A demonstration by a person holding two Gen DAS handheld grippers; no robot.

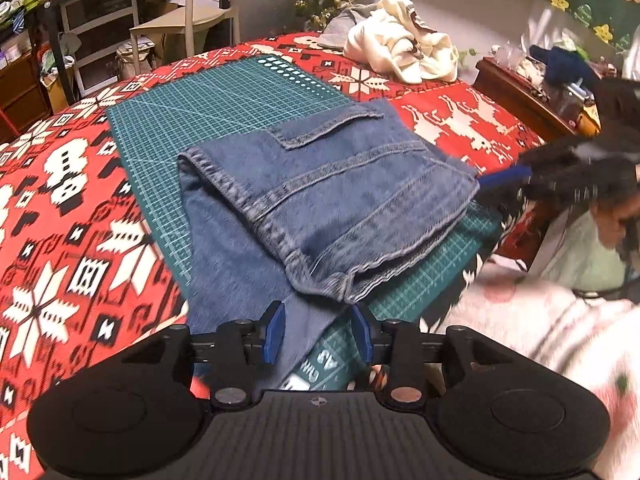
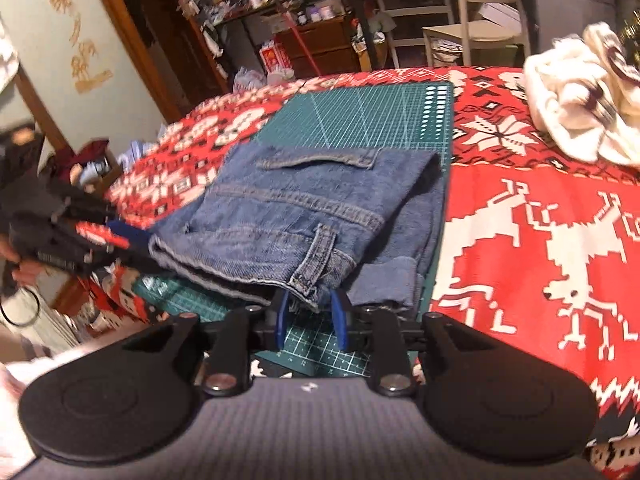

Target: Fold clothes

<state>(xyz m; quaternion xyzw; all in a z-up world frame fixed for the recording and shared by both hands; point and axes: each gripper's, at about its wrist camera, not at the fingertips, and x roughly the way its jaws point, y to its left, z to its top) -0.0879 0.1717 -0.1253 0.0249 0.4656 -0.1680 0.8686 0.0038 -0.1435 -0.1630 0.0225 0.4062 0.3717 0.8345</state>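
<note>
- A pair of blue denim jeans (image 1: 320,200), folded into a thick stack, is seen lying on a dark green cutting mat with a white grid (image 1: 192,120).
- The mat is laid on a red blanket with white snowflake and reindeer patterns (image 1: 60,220).
- The left gripper (image 1: 319,330), black with blue pads, is held at the near edge of the jeans; its jaws stand apart, and denim and mat are seen in the gap, with no pad pressing on cloth.
- The right gripper (image 2: 310,316) is placed at the near hem of the stack, just below a belt loop (image 2: 318,256); its blue fingers (image 2: 340,318) are parted a little, and whether the denim edge is pinched cannot be told.
- In each wrist view the other gripper is visible, blurred, at the side edge of the folded jeans.
- A crumpled cream-white garment (image 1: 400,52) is left on the blanket beyond the mat, well apart from the jeans.
- A pale wooden chair (image 1: 192,12) is seen behind the bed.
</note>
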